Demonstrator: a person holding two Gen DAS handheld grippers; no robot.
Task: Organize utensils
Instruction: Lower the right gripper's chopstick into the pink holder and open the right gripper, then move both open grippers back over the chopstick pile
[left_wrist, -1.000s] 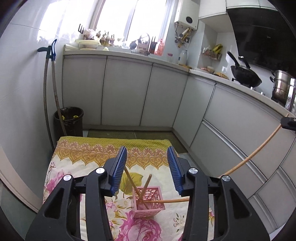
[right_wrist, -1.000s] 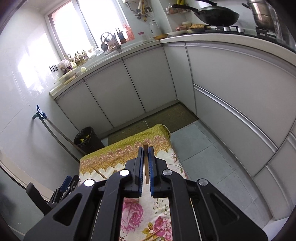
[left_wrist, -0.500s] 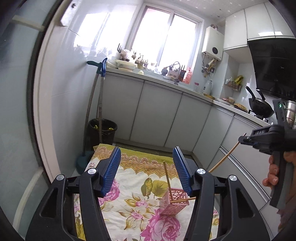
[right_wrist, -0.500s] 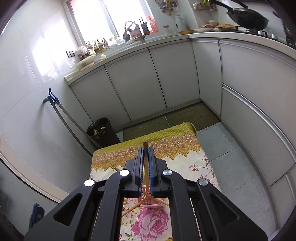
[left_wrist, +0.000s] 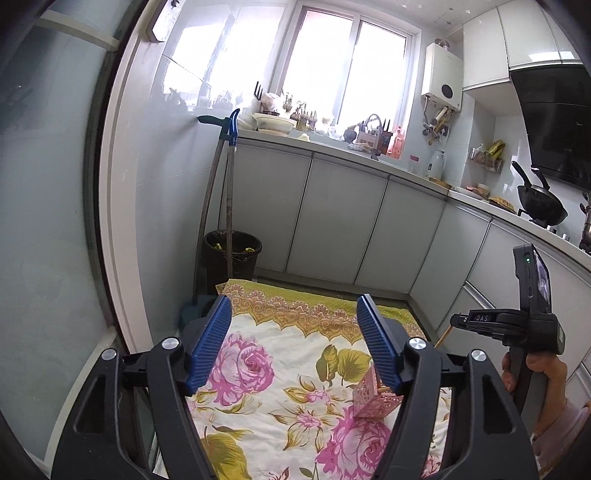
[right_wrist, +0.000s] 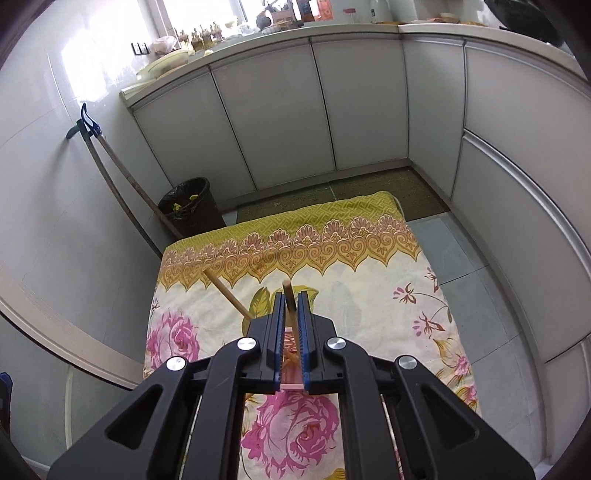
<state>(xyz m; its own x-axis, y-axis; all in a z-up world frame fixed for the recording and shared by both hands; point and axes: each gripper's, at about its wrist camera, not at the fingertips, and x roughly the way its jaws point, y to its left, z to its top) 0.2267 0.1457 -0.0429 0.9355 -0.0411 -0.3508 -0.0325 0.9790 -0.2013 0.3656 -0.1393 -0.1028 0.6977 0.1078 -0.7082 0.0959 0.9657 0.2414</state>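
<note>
Compared with a second ago, when your left gripper (left_wrist: 293, 339) framed the pink basket (left_wrist: 373, 400) between its blue pads, that basket now sits low and to the right, partly behind the right-hand pad, and the floral cloth (left_wrist: 266, 373) fills the gap instead. Its jaws are opening, already wide apart, with nothing between them. While the view a second back showed mainly cabinets, it now takes in the wall on the left, the window and the counter.

Further right in the same view, your right hand (left_wrist: 535, 373) has come into sight, gripping the handle of the right gripper (right_wrist: 291, 308), which was only a dark tip at the frame edge a second ago. The chopstick (right_wrist: 289, 299) it carries shows there as a short tan end below the gripper's nose.

From the right wrist, the cloth has come much closer than before and the gripper points down over the basket, of which only a pink strip shows between the fingers. The jaws are narrow and just starting to open, with the chopstick upright between the pads; whether they press on it you cannot tell.

Counting: two grippers, one basket, one cloth, one black bin (right_wrist: 192, 203), and two chopsticks in plain view, the second chopstick (right_wrist: 227, 295) leaning out to the left.
</note>
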